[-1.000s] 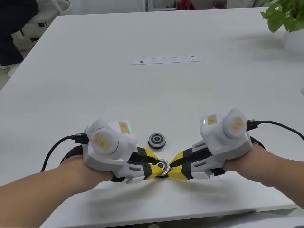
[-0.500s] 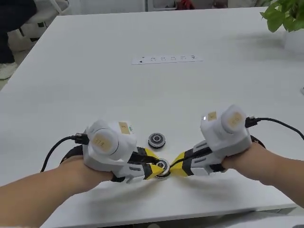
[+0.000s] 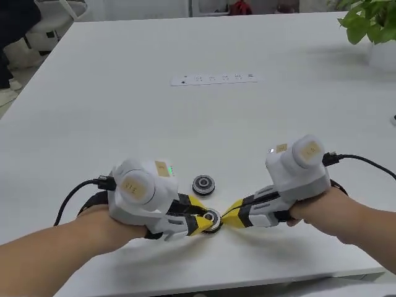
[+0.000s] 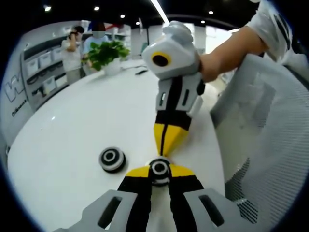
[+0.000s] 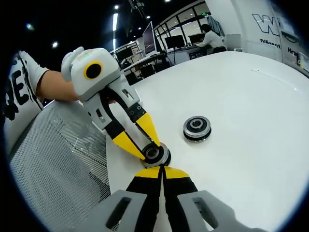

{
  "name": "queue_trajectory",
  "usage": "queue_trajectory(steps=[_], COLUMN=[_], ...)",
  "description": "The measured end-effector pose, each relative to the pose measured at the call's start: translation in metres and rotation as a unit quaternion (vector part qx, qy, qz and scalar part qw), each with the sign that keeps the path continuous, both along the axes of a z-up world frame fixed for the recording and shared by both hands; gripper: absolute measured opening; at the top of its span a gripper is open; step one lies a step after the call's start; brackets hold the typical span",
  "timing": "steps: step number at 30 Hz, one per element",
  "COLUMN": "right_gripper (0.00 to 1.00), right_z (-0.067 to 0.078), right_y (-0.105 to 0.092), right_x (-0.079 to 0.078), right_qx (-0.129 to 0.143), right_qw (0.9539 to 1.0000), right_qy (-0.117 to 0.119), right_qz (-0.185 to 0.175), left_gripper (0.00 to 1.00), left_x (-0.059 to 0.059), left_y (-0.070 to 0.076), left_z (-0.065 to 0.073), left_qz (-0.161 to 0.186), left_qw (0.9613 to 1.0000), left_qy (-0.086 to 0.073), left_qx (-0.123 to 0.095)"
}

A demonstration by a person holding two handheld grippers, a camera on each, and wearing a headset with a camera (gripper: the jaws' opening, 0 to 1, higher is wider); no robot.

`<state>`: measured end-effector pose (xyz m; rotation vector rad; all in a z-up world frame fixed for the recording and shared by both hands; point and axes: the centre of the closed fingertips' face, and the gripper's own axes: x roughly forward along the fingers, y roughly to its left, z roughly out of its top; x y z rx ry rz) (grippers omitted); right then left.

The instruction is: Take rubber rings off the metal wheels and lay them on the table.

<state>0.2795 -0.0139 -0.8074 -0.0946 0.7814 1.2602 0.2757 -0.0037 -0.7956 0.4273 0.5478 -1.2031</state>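
Note:
A small metal wheel (image 3: 211, 218) with a black rubber ring sits near the table's front edge. My left gripper (image 3: 204, 221) is shut on the wheel (image 4: 159, 169), one yellow jaw on each side. From the right, my right gripper (image 3: 226, 215) meets it with its jaws closed together. Its tips (image 5: 161, 170) press on the black rim of the wheel (image 5: 155, 154) and seem to pinch the rubber ring there. A second wheel (image 3: 203, 184) with its ring on lies flat on the table just behind, also visible as the wheel (image 4: 112, 159) and the wheel (image 5: 197, 128) in the gripper views.
A white power strip (image 3: 213, 78) lies across the middle of the white table (image 3: 124, 111). A potted plant (image 3: 365, 21) stands at the far right corner. The table's front edge (image 3: 247, 281) runs just under my hands. People stand in the background (image 4: 79, 41).
The right gripper's body has swung a little to the right and tilted, with its tips staying at the wheel. The left gripper and both wheels have held still.

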Motion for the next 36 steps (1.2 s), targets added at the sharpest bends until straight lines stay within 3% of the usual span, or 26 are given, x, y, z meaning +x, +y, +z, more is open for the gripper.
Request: queue_trajectory(steps=[7, 12, 19, 29, 36], right_gripper=[0.00, 0.00, 0.00, 0.00, 0.00], right_z=[0.0054, 0.0037, 0.0076, 0.0081, 0.0082], right_y=[0.0020, 0.0016, 0.0014, 0.0028, 0.0034], right_x=[0.0039, 0.0037, 0.0038, 0.0019, 0.0007], right_qx=[0.018, 0.014, 0.038, 0.025, 0.032], right_qw=[0.9994, 0.9993, 0.9971, 0.9983, 0.9981], right_qy=[0.017, 0.021, 0.051, 0.041, 0.041], right_qz=[-0.023, -0.027, -0.043, -0.031, -0.033], left_gripper=[0.13, 0.13, 0.13, 0.13, 0.13], left_x=[0.0002, 0.0003, 0.0004, 0.0000, 0.0003], left_y=[-0.0001, -0.0002, -0.0005, -0.0010, -0.0007], left_z=[0.0002, 0.0002, 0.0001, -0.0001, -0.0001], left_qz=[0.002, 0.002, 0.003, 0.001, 0.004], left_qw=[1.0000, 1.0000, 1.0000, 1.0000, 1.0000], left_qy=[-0.001, -0.002, -0.003, -0.002, 0.001], left_qx=[0.001, 0.001, 0.002, 0.001, 0.002])
